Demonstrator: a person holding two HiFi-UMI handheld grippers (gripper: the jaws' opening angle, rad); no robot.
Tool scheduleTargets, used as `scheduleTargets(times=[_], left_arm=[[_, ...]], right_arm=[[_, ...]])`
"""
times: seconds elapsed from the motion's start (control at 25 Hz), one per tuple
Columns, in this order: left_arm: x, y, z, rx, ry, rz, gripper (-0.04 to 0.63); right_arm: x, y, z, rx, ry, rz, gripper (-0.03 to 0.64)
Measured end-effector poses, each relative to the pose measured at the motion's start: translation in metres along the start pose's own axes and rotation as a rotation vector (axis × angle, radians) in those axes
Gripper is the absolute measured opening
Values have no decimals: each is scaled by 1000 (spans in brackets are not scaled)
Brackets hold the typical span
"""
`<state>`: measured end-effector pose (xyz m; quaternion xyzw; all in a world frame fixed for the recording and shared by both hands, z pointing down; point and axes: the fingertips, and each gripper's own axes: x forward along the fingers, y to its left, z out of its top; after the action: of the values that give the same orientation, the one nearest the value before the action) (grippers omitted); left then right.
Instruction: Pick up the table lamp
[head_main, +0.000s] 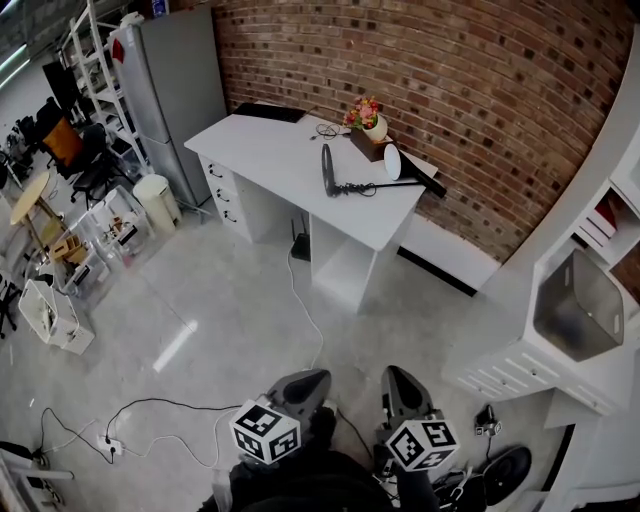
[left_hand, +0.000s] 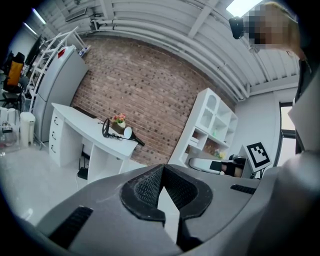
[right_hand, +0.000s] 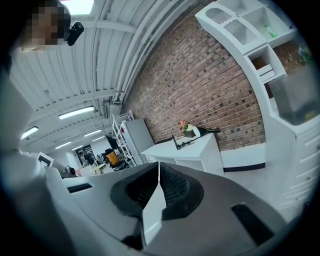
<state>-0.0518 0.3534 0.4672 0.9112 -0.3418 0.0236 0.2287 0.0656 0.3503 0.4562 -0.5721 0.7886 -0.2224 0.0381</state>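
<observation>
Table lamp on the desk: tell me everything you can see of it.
The table lamp is black and lies tipped over near the right end of the white desk. Its round base stands on edge; a thin stem runs to the shade, whose white inside faces the head camera. Its cord loops beside the stem. A flower pot stands behind it.

Left tongs (head_main: 308, 380), right tongs (head_main: 397, 378): grey shells, black ribbed pads (left_hand: 147, 187), black-white marker cubes (head_main: 265, 432).

The table lamp (head_main: 385, 184) on the far desk (head_main: 270, 145) is too small to show its parts well, and the hands holding the left gripper (head_main: 310, 380) and right gripper (head_main: 400, 378) are hidden under their marker cubes.
</observation>
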Motion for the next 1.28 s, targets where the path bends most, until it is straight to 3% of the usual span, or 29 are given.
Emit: scheduleTargets(times=[0.64,1.28], left_arm=[[76,61,44,6,-3,-28,8],[112,95,68,20,-6,-40,8]], right_arm=[[89,-38,37,8,-22,-24,14],[145,-46,54,8,-25,-3,14]])
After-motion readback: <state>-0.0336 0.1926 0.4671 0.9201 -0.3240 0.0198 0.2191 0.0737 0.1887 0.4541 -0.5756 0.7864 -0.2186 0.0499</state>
